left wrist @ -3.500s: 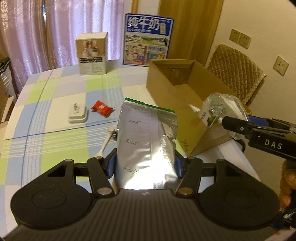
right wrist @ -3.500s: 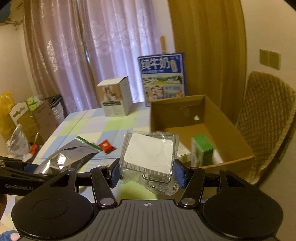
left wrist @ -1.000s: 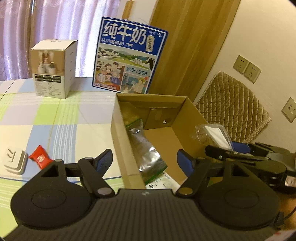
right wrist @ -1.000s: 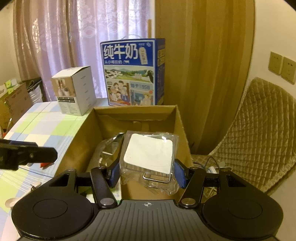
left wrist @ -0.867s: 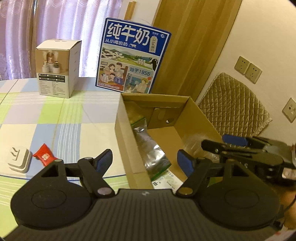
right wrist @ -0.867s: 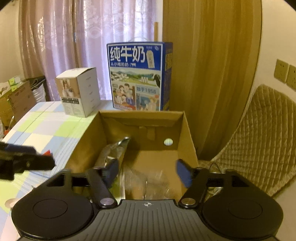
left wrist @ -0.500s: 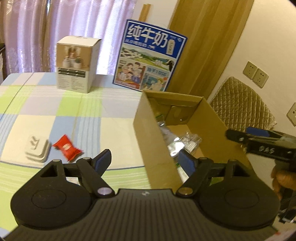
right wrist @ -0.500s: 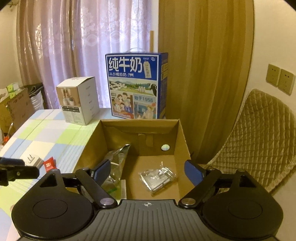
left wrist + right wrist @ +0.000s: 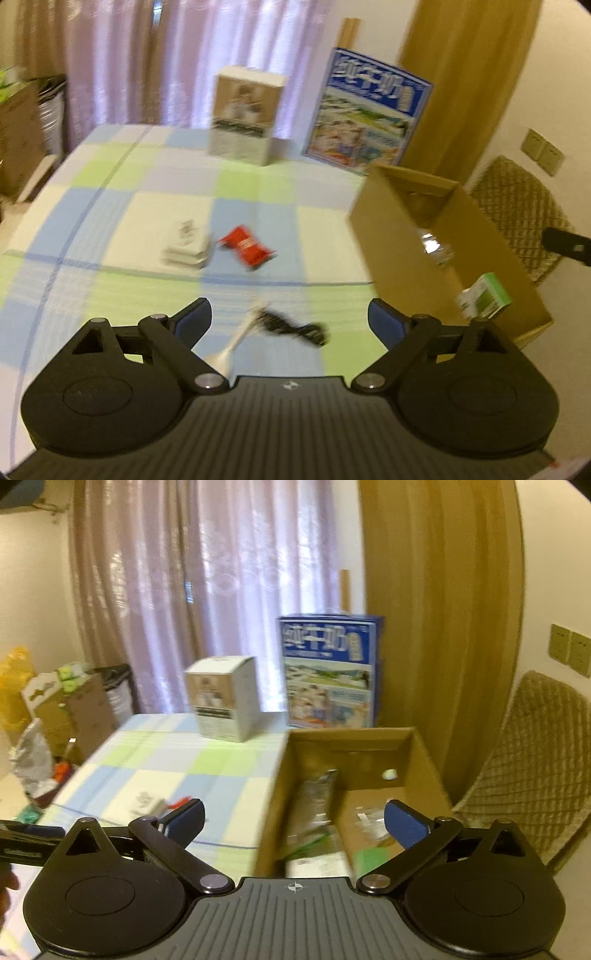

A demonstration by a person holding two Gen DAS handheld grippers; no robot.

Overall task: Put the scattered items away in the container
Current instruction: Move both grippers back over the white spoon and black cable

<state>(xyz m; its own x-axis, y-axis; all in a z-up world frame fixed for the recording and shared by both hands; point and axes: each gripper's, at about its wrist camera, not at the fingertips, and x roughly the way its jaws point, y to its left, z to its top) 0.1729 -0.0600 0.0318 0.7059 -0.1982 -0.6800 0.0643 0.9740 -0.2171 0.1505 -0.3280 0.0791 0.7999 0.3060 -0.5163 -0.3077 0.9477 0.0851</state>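
Note:
The open cardboard box (image 9: 402, 236) stands at the table's right edge. Inside it lie a silver pouch (image 9: 317, 805), a clear-wrapped packet (image 9: 371, 819) and a green carton (image 9: 485, 299). Loose on the checked cloth are a red snack packet (image 9: 247, 249), a white plug adapter (image 9: 186, 247), a white spoon (image 9: 236, 341) and a black cord (image 9: 295, 328). My left gripper (image 9: 290, 319) hangs over the spoon and cord, its jaws opening with nothing between them. Above the box's near rim, my right gripper (image 9: 295, 823) is also opening, with nothing held.
A blue milk case (image 9: 369, 127) and a small white carton (image 9: 243, 118) stand at the table's back. A quilted chair (image 9: 535, 768) is right of the box. Boxes and bags (image 9: 55, 716) crowd the floor on the left.
The right gripper let the clear-wrapped packet fall into the box and spread its jaws. Both grippers drew back from the box; the left one swung left over the loose items.

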